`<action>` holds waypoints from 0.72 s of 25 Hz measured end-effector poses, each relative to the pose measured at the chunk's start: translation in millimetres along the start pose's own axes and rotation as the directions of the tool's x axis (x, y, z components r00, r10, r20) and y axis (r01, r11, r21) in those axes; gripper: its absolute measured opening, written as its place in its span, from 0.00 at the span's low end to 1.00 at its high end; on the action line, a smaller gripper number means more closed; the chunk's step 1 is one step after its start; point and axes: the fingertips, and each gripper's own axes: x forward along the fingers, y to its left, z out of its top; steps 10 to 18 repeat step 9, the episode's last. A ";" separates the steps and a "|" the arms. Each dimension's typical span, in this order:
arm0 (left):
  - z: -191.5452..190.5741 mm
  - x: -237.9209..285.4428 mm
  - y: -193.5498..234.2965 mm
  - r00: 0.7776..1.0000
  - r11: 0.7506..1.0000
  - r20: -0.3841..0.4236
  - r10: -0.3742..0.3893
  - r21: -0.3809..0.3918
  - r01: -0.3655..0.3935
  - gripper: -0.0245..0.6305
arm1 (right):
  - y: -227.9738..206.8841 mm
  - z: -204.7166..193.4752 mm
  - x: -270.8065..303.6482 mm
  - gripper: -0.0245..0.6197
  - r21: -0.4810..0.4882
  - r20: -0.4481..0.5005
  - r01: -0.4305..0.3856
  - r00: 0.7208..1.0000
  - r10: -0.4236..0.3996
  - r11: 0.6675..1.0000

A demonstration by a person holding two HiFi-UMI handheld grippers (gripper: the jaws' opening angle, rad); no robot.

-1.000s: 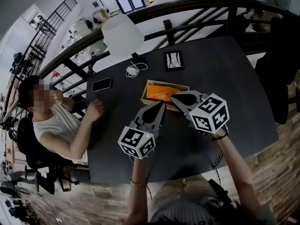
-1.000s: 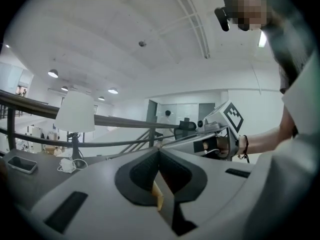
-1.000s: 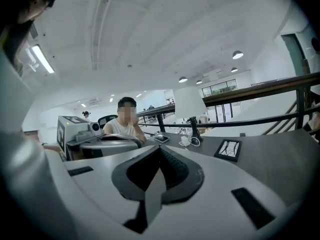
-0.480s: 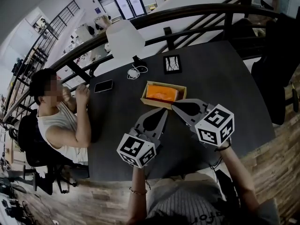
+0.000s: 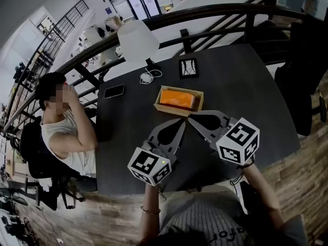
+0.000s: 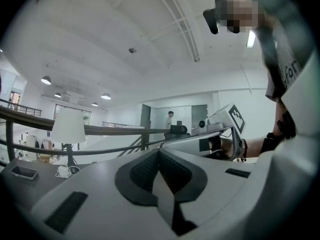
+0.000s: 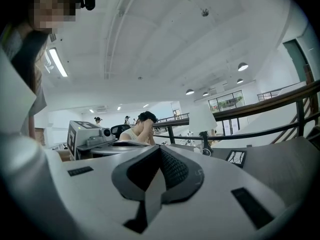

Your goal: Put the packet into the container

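Observation:
An orange packet lies inside a shallow tan box, the container, in the middle of the dark table in the head view. Both grippers hover nearer to me than the box, apart from it. My left gripper points at the box's near edge and is shut with nothing in it; its own view shows the jaws pressed together. My right gripper is beside it, also shut and empty, its tips meeting. Neither gripper view shows the packet or the box.
Behind the box stand a white lamp, a coiled white cable, a phone and a small framed picture. A seated person leans at the table's left edge. A dark railing runs behind the table.
Both grippers have drawn back from the box toward me and risen a little. The seated person has lifted both hands to the face.

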 end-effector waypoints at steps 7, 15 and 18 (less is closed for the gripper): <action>1.8 -1.7 -6.5 1.000 1.000 0.007 -0.007 0.003 0.007 0.05 | 2.8 -1.7 -4.8 0.05 -0.006 0.009 0.000 1.000 0.000 1.000; 1.3 -1.7 -7.8 1.000 1.000 0.008 -0.006 0.003 0.006 0.05 | 2.9 -3.2 -6.2 0.05 -0.004 0.010 0.002 1.000 -0.002 1.000; 1.3 -1.7 -7.8 1.000 1.000 0.008 -0.006 0.003 0.006 0.05 | 2.9 -3.2 -6.2 0.05 -0.004 0.010 0.002 1.000 -0.002 1.000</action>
